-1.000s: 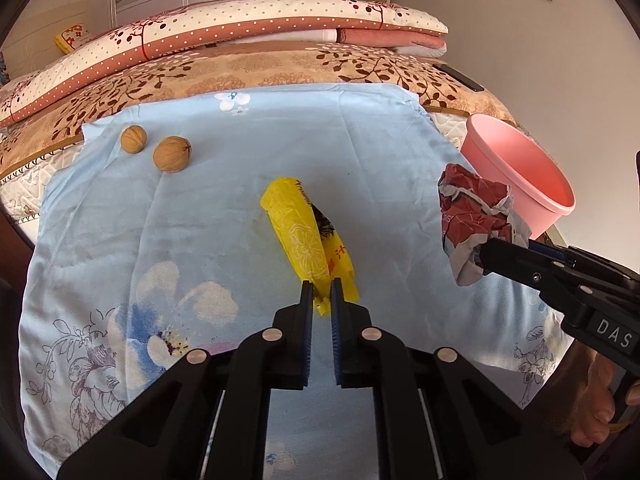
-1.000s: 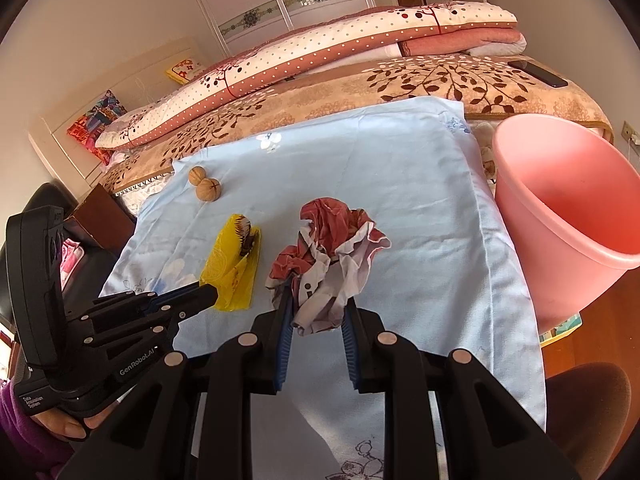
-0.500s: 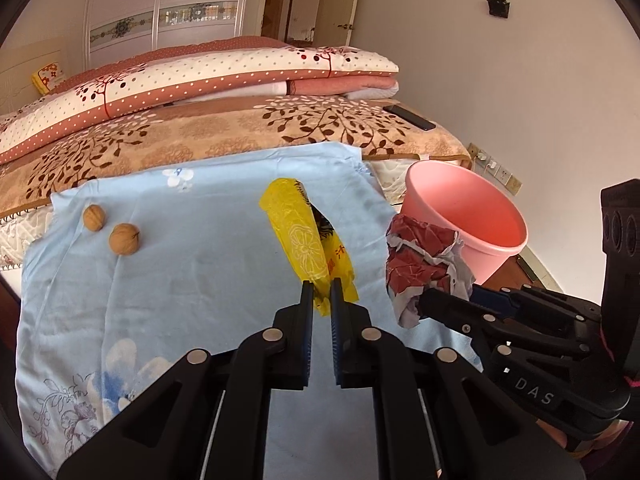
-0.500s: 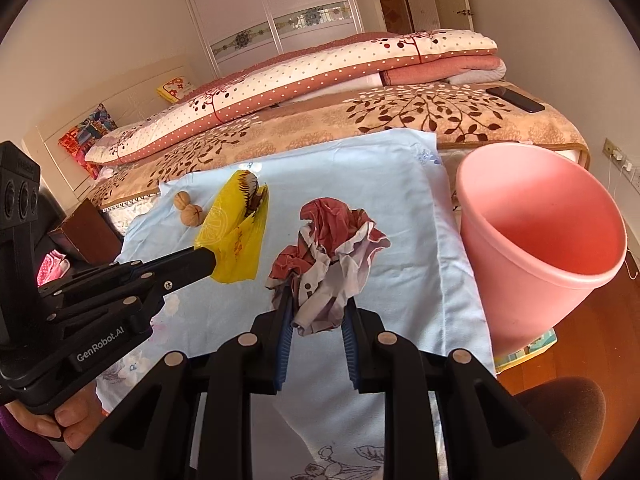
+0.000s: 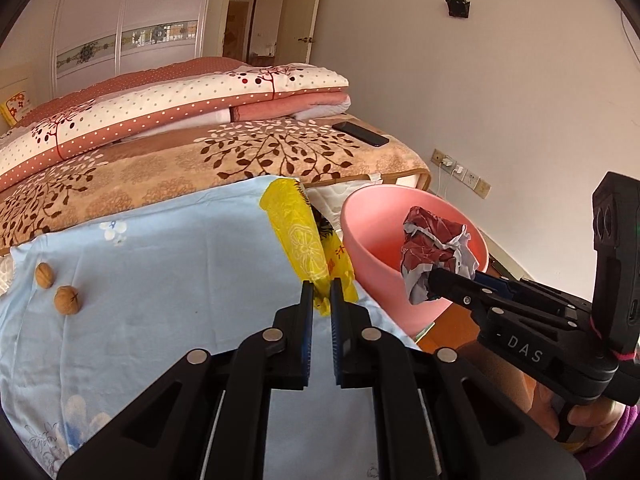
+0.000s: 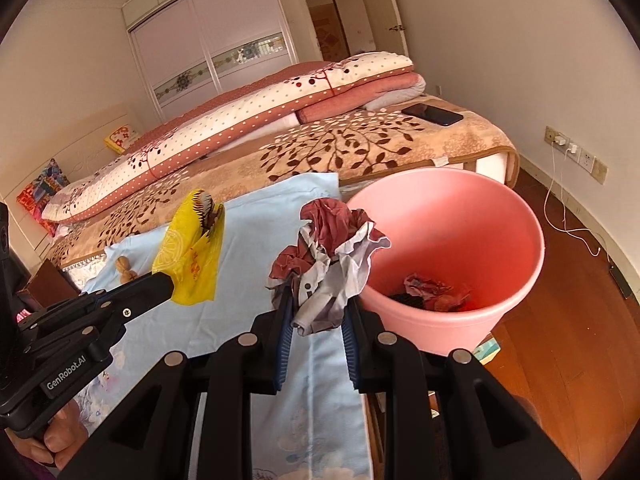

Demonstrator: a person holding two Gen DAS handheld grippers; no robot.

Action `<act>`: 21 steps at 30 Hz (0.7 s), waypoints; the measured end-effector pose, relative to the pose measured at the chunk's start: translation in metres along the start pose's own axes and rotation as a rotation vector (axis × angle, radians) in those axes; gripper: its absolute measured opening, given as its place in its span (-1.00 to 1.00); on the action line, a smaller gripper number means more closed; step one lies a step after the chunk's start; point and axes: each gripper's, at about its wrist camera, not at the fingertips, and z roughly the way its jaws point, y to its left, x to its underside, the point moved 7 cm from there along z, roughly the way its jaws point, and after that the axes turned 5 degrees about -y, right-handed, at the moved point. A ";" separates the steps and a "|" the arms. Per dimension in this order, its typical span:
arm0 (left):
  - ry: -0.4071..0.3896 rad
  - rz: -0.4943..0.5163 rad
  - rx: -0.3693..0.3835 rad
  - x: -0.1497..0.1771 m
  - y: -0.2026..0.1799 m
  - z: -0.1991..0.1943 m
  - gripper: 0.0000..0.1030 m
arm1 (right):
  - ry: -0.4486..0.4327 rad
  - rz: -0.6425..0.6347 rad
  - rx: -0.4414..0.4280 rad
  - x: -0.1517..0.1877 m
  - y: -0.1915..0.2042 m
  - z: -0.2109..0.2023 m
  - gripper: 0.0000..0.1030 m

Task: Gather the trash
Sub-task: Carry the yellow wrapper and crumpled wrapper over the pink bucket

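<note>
the pink bucket (image 6: 500, 320) beside the bed holds crumpled scraps (image 6: 432, 294), hard to identify. your right hand-held gripper (image 6: 314, 312) pinches a crumpled red-and-white wrapper (image 6: 332, 256) at its rim; your left hand-held gripper (image 5: 320, 300) pinches a yellow bag (image 5: 298, 236) above the blue sheet (image 5: 180, 260).

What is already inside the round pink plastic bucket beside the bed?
In the round pink plastic bucket, crumpled red-and-white paper, something dark and an orange-brown scrap lie at the bottom. The near wall hides whatever is beneath them.
</note>
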 end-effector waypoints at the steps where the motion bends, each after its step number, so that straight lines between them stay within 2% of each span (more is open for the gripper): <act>1: -0.001 0.006 0.006 -0.002 -0.005 0.003 -0.85 | -0.004 0.005 0.012 -0.002 -0.006 -0.001 -0.57; 10: -0.007 0.050 0.062 -0.016 -0.052 0.033 -0.85 | -0.032 0.027 0.104 -0.020 -0.052 0.000 -0.57; 21: 0.007 0.078 0.084 -0.023 -0.081 0.071 -0.85 | -0.025 0.054 0.146 -0.028 -0.085 0.013 -0.57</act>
